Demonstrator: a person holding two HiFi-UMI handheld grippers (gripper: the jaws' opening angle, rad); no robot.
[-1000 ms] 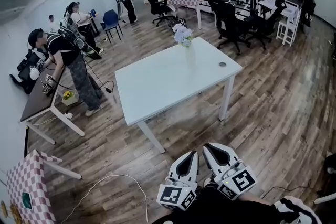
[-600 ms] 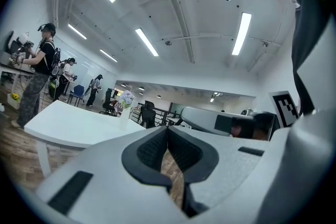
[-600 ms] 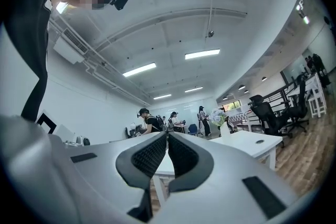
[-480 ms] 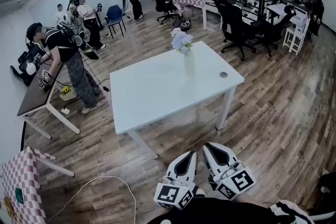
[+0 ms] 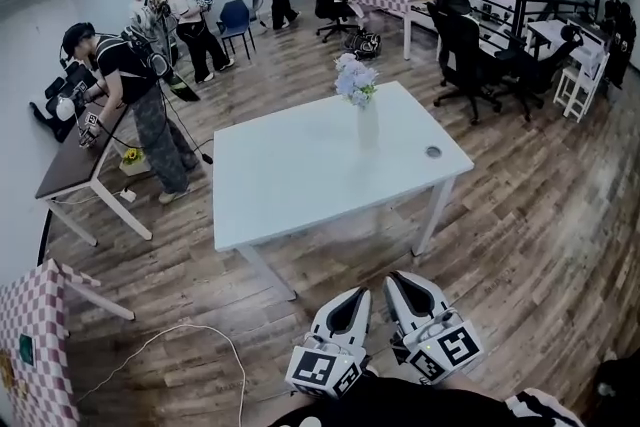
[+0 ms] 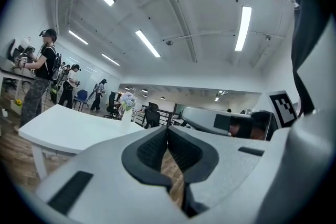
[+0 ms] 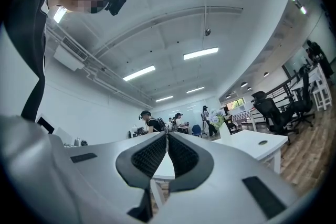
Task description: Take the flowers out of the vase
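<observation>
A bunch of pale blue and white flowers (image 5: 356, 80) stands in a slim white vase (image 5: 367, 126) near the far edge of a white table (image 5: 300, 175). Both grippers are low in the head view, well short of the table's near edge and side by side. My left gripper (image 5: 357, 294) is shut with nothing in it, its pads (image 6: 152, 147) meeting. My right gripper (image 5: 399, 280) is also shut and empty. The flowers (image 6: 127, 104) appear small and far off in the left gripper view, and the flowers (image 7: 218, 119) are just as distant in the right gripper view.
A small dark round thing (image 5: 432, 152) lies on the table's right side. Several people (image 5: 140, 105) stand by a brown desk (image 5: 75, 170) at the left. Black office chairs (image 5: 470, 55) stand behind the table. A checked table (image 5: 35, 335) and a floor cable (image 5: 190, 340) are at the lower left.
The table and vase have shifted slightly right and nearer in the head view as I walked toward them. Both grippers stay shut and in the same place in the picture.
</observation>
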